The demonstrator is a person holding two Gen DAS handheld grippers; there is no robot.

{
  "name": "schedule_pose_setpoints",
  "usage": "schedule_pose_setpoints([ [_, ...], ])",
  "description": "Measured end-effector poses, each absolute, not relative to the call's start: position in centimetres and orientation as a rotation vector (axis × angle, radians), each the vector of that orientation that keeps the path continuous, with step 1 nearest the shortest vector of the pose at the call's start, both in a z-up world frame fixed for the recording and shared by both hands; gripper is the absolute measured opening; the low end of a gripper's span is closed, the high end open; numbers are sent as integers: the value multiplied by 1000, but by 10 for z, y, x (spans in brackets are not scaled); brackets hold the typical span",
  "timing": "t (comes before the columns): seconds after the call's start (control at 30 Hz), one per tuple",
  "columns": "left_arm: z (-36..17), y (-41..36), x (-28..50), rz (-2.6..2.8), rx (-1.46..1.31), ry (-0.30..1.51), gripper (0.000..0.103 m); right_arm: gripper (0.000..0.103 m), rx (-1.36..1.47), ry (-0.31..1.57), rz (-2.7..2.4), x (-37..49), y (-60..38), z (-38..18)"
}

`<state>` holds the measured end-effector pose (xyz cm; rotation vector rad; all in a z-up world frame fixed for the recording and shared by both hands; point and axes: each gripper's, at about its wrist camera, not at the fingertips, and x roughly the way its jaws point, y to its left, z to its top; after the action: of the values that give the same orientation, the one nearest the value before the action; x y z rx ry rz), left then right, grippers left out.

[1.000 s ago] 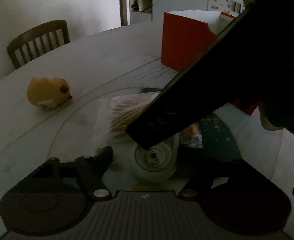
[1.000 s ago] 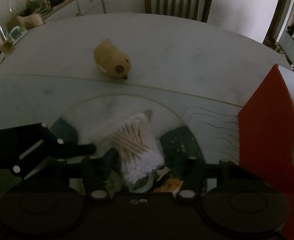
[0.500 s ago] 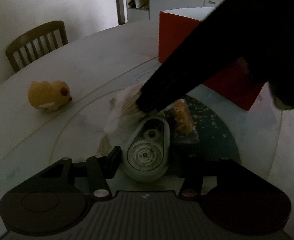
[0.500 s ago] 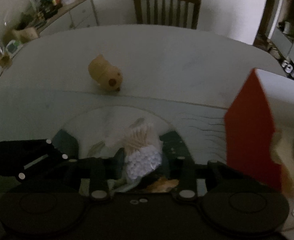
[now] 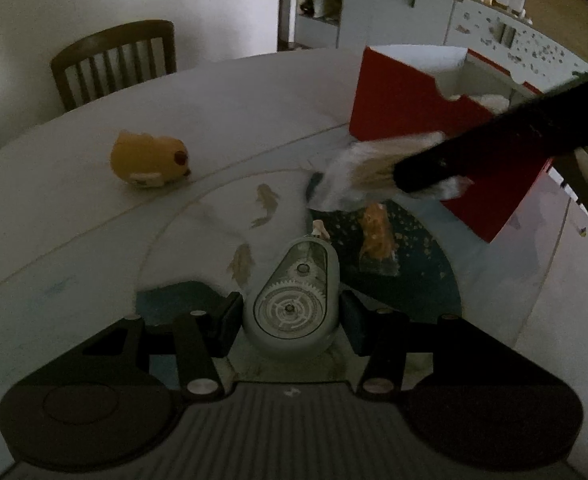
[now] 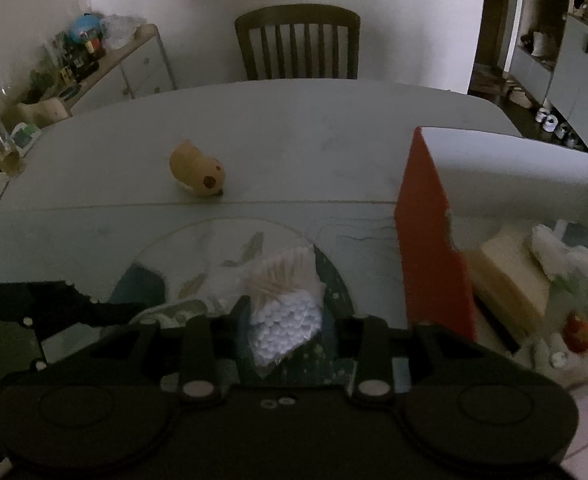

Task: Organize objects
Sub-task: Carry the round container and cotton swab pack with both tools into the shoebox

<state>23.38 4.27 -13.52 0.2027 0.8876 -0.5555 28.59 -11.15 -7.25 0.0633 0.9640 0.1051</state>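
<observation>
Right gripper (image 6: 284, 320) clenched on crinkly clear bag of cotton swabs (image 6: 284, 304), lifted above the mat, near the red box (image 6: 430, 248). Left gripper (image 5: 290, 316) spread around smooth oval tape dispenser (image 5: 292, 300) on the mat; contact unclear. Rounded yellow toy (image 5: 150, 160) mid-table (image 5: 234, 92).

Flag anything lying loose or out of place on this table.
Three items lie loose outside the red box: the yellow hamster toy, alone beyond the mat; a small orange snack packet; and the correction tape dispenser between the left gripper's fingers. Nothing is spilled.
</observation>
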Motion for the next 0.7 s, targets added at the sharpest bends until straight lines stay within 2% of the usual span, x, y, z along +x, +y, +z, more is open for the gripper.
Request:
schedule_pose_setpoints([
  [0.7,-77,24,188,-545,169,839,51,35,141,860,77,207,-148,-23],
])
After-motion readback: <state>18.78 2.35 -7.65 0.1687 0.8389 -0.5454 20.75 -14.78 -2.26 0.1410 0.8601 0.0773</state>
